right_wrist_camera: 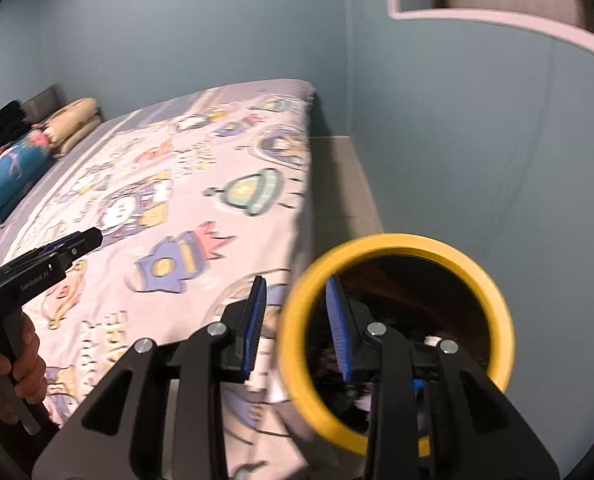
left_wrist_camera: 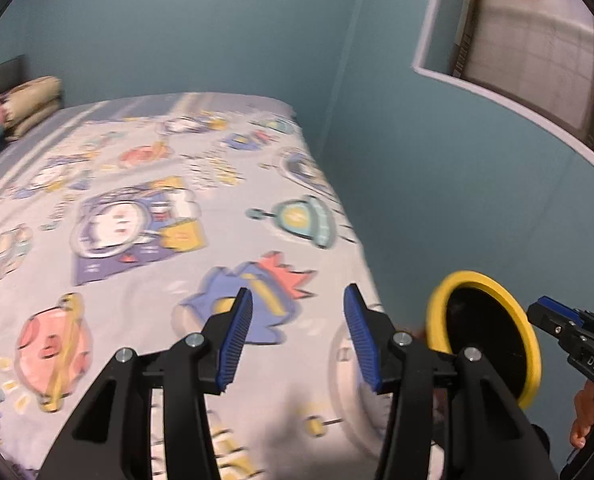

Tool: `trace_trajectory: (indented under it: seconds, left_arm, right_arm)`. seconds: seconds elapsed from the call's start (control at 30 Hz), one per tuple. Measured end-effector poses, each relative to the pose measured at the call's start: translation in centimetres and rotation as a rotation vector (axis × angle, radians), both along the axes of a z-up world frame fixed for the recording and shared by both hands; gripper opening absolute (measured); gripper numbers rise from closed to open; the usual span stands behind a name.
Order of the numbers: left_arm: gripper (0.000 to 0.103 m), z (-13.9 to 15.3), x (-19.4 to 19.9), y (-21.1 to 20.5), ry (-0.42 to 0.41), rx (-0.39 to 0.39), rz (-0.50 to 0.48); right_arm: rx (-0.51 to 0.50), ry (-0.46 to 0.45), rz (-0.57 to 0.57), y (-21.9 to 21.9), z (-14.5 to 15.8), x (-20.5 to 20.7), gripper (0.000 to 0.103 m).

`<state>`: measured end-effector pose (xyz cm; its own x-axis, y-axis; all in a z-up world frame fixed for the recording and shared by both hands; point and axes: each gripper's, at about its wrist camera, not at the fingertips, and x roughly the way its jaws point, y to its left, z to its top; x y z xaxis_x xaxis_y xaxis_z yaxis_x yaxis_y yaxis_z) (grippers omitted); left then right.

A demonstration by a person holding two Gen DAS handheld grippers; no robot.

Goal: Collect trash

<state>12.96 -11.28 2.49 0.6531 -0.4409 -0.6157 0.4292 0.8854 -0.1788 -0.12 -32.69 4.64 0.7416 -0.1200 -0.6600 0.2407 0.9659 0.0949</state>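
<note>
A bin with a yellow rim (right_wrist_camera: 417,242) and a dark inside hangs off the bed's right edge. My right gripper (right_wrist_camera: 295,284) is shut on that rim, one blue pad outside it and the other inside. In the left wrist view the yellow-rimmed bin (left_wrist_camera: 437,312) sits at the lower right with the right gripper (left_wrist_camera: 541,310) beside it. My left gripper (left_wrist_camera: 298,292) is open over the cartoon-printed bedsheet (left_wrist_camera: 145,208) with nothing between its pads. From the right wrist view the left gripper (right_wrist_camera: 93,238) shows at the left edge, held by a hand (right_wrist_camera: 1,364). Both views are motion-blurred.
The bed (right_wrist_camera: 201,184) fills the left and middle. Folded pillows and blankets (left_wrist_camera: 33,100) lie at its far end. A teal wall (left_wrist_camera: 417,160) runs close along the right, with a narrow grey strip (right_wrist_camera: 341,184) between bed and wall. A white-framed window (left_wrist_camera: 529,40) is high on the right.
</note>
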Motion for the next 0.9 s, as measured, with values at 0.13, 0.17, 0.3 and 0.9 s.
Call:
trace_trajectory:
  seconds: [0.13, 0.17, 0.3, 0.9]
  left_arm:
    - [0.049, 0.9, -0.6, 5.0, -0.029, -0.007, 0.077]
    - [0.051, 1.1, -0.8, 5.9, -0.037, -0.012, 0.087]
    - [0.069, 2.2, -2.5, 10.1, -0.114, -0.018, 0.156]
    - [0.095, 3.8, -12.5, 16.4, -0.377, -0.008, 0.358]
  right_arm:
    - [-0.001, -0.041, 0.047, 4.1, 1.1, 1.0, 0.043]
    - [-0.003, -0.047, 0.053, 4.7, 1.2, 1.2, 0.047]
    - [-0.036, -0.087, 0.06, 8.2, 2.0, 1.8, 0.057]
    - [-0.158, -0.401, -0.122, 14.8, 2.5, -4.4, 0.095]
